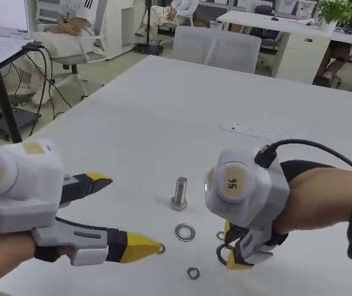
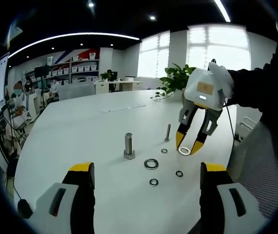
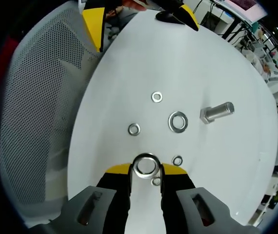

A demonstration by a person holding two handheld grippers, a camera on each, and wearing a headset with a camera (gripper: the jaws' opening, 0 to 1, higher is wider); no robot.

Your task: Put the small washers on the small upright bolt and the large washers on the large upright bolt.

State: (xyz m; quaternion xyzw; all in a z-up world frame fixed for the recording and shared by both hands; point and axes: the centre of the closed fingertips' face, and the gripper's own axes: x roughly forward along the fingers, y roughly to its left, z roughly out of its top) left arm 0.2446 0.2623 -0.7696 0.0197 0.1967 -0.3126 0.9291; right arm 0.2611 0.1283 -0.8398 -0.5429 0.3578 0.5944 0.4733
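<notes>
Count from here: two bolts, two large washers, three small washers. The large bolt (image 1: 180, 193) stands on its head mid white table (image 1: 163, 105). The left gripper view gives me the small bolt (image 2: 168, 132), upright beyond it and near the right gripper's tips; in the head view the right gripper's body covers that spot. The right gripper (image 1: 228, 256) is pinched on one large washer (image 3: 145, 156), held off the table with the ring facing its own camera. The second large washer (image 1: 179, 232) lies flat just in front of the large bolt, not touching it. The small washers are all loose on the table: one (image 2: 164, 150) near the small bolt, one (image 2: 179, 173) closer to me than the right gripper's tips, one (image 2: 154, 182) closest. Both bolts are bare. The left gripper (image 1: 128, 212) has its jaws spread wide and empty, lower tip just beside a small washer in the head view. The right gripper view adds a small round thing (image 3: 156, 182) between its jaws under the held washer; I can't tell whether it's a washer or a bolt top. Readable text: "56" on the right gripper's round label (image 1: 232, 183). The tan label (image 1: 32, 148) on the left gripper is too blurred to read.
</notes>
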